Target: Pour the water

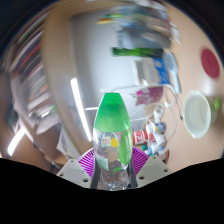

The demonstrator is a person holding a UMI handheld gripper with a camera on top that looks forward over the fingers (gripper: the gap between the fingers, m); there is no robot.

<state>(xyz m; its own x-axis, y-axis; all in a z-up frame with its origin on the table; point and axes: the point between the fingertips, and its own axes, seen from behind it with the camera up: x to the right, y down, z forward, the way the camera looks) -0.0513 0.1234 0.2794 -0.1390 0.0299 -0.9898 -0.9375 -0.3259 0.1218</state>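
A clear plastic bottle (112, 150) with a green cap and a green-and-yellow label stands upright between my fingers. My gripper (113, 165) is shut on the bottle, with the purple pads (88, 160) pressing its lower body from both sides. The bottle's base is hidden below the fingers. A white bowl or cup (196, 112) sits to the right, beyond the bottle.
Beyond the bottle lies a cluttered room, tilted and blurred: shelves on the left, a green-edged board (135, 50) ahead, and red and white packages (152, 135) close to the right of the bottle.
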